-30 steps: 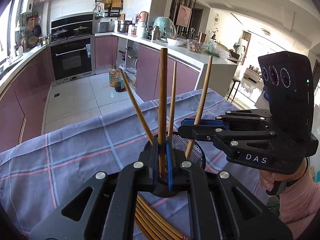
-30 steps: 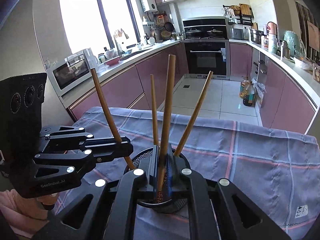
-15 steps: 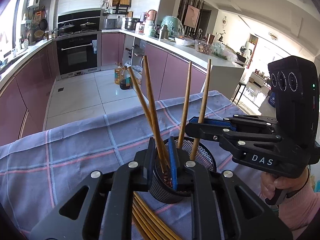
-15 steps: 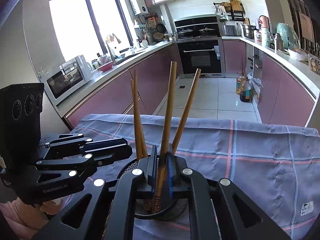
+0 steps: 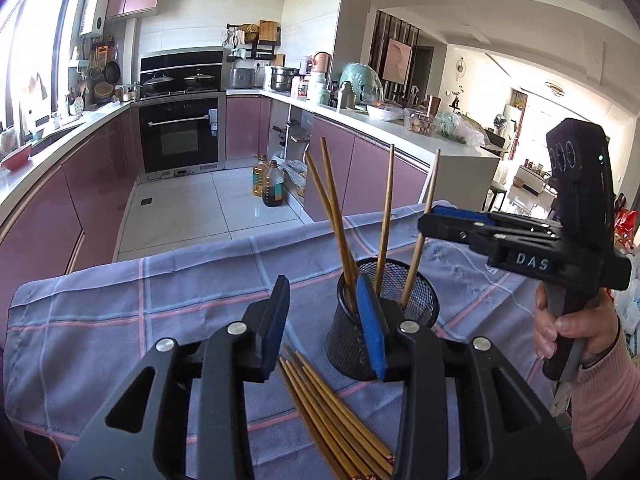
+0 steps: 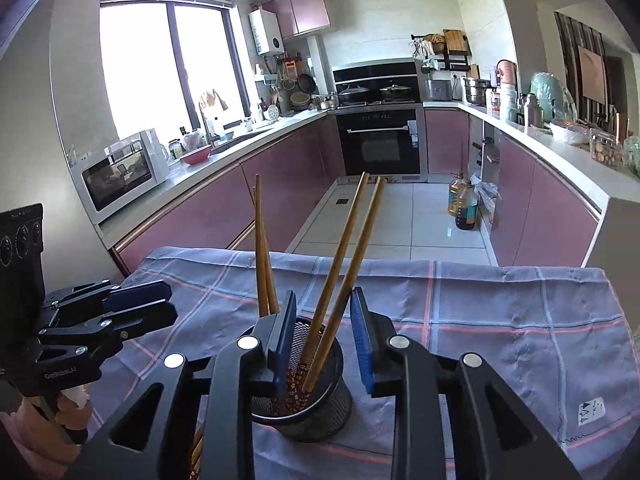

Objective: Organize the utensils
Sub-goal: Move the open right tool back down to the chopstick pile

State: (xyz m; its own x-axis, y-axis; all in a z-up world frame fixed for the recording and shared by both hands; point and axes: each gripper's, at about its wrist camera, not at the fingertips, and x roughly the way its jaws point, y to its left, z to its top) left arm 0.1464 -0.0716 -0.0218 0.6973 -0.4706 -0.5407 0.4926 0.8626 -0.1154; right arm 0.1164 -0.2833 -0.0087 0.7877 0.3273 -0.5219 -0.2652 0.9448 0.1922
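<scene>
Loose brown wooden chopsticks (image 5: 336, 420) lie flat, long axis running near-to-far, directly beneath the left gripper (image 5: 324, 328); both it and the right gripper (image 6: 322, 344) have just parted, empty, at the black mesh cup (image 5: 380, 320).

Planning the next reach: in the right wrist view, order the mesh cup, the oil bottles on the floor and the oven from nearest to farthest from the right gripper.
1. Mesh cup, just below the right gripper.
2. Oil bottles, floor, right.
3. Oven, far wall.

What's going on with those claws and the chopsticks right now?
Both claws, left and right, just opening, empty. Four chopsticks standing in mesh cup. More chopsticks waiting on cloth. Nothing blocking.
</scene>
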